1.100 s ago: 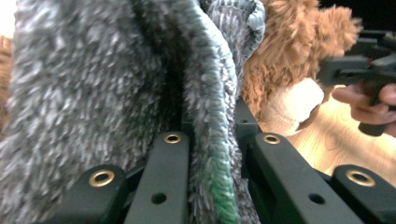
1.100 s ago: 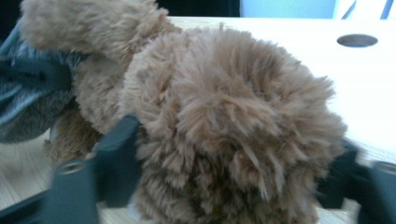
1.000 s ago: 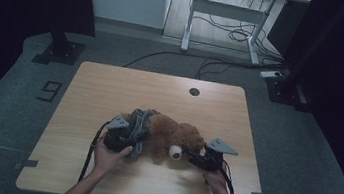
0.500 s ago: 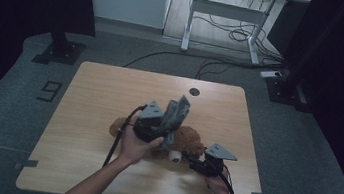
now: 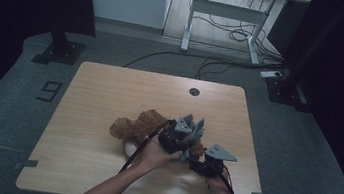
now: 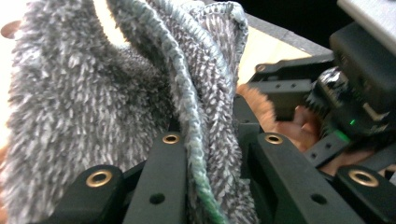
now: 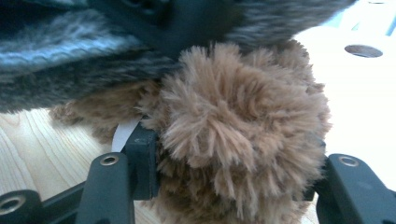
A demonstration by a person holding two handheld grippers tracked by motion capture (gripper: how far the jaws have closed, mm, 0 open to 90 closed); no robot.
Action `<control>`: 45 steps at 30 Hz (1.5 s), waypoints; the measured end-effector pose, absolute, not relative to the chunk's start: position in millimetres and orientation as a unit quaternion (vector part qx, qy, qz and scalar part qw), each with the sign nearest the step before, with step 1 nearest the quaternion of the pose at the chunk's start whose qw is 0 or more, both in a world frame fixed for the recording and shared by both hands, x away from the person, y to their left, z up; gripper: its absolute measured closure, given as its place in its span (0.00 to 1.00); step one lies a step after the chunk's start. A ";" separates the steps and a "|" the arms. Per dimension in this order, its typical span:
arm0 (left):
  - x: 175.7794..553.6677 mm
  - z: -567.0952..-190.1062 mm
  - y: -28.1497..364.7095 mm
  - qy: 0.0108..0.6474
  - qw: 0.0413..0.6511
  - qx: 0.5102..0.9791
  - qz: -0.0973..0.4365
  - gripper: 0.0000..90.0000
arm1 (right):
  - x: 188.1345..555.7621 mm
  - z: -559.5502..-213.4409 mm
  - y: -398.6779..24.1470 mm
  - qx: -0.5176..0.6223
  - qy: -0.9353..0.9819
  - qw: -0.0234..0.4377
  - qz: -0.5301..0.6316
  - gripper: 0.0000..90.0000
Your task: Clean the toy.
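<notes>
Plush toy (image 5: pixel 138 125): brown, lying on wooden table (image 5: pixel 110 89), near front edge.
Left gripper (image 6: pixel 212 154): jaws clamped on grey knitted cloth (image 6: pixel 93 93), above toy.
Right gripper (image 7: pixel 229 186): jaws pinching toy's fluffy limb.

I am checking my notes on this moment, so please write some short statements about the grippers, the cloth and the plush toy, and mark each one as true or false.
1. The left gripper is shut on the grey cloth. True.
2. The right gripper holds nothing. False: its jaws are closed on a fluffy part of the brown plush toy.
3. The plush toy lies on the floor. False: it lies on the wooden table.
4. The table has a round hole near its far edge. True.
5. The two grippers are at opposite ends of the table. False: they are close together near the toy.
</notes>
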State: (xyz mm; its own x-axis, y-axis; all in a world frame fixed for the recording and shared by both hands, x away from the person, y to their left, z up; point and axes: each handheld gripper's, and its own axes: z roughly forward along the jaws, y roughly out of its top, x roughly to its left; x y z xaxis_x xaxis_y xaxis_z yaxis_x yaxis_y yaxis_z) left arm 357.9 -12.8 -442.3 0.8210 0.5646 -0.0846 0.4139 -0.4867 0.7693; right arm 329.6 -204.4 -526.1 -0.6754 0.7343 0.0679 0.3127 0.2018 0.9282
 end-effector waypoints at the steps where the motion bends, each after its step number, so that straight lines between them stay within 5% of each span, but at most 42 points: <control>1: 357.6 -442.3 -7.3 0.289 0.419 0.856 0.092 0.89 | 329.5 -526.2 -204.5 0.349 0.749 0.200 0.527 0.47; 25: 363.8 -459.7 163.7 0.420 0.462 0.776 0.090 0.89 | 328.9 -528.0 -209.8 0.343 0.751 0.191 0.531 0.48; 34: 369.5 -436.2 159.2 0.414 0.461 0.776 0.118 0.89 | 326.3 -529.9 -211.2 0.331 0.755 0.193 0.532 0.48; 40: 391.0 -414.1 105.4 0.379 0.455 0.797 0.119 0.88 | 324.8 -530.3 -212.2 0.327 0.758 0.193 0.530 0.48; 45: 407.3 -433.9 71.7 0.376 0.421 0.821 0.090 0.88 | 324.0 -530.9 -213.9 0.325 0.759 0.192 0.530 0.48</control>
State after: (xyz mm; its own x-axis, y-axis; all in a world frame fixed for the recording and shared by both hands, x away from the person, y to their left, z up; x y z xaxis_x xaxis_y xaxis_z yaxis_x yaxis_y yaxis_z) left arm 407.3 71.7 -433.9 0.7016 0.6925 -0.1678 0.5401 -0.3632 0.7592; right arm 324.0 -213.9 -530.9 -0.7149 0.6972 0.0526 0.2898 0.2269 0.9298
